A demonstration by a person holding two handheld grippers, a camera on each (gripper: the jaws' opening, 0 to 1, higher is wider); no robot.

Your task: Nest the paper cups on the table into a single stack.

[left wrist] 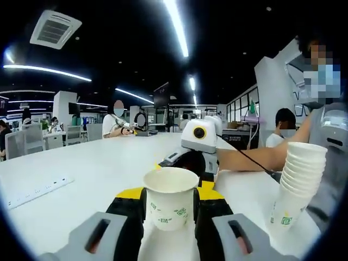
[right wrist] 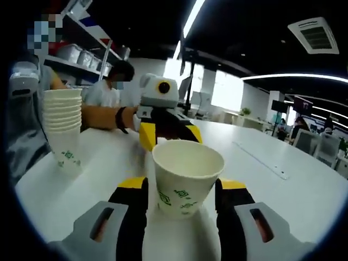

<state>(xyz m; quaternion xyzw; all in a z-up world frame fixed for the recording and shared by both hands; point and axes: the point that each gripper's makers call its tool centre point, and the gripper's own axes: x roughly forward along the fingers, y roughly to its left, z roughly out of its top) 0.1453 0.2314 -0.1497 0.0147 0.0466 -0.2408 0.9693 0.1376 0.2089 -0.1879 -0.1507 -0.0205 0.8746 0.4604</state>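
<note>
A single white paper cup [left wrist: 169, 204] with green print stands upright between the jaws of my left gripper [left wrist: 169, 191], whose pads press its sides. The same cup [right wrist: 187, 176] sits between the jaws of my right gripper [right wrist: 182, 184], which is open with a thin gap on each side. The two grippers face each other across the cup: the right gripper [left wrist: 190, 160] shows behind it in the left gripper view, and the left gripper [right wrist: 168, 133] behind it in the right gripper view. A tall stack of nested cups [left wrist: 298, 182] [right wrist: 62, 128] stands to one side.
A person's forearm [left wrist: 244, 157] rests on the white table [left wrist: 98, 174] near the stack, close to the table's edge. A long white power strip [left wrist: 35, 190] [right wrist: 261, 157] lies on the far side. Other people sit at desks in the background.
</note>
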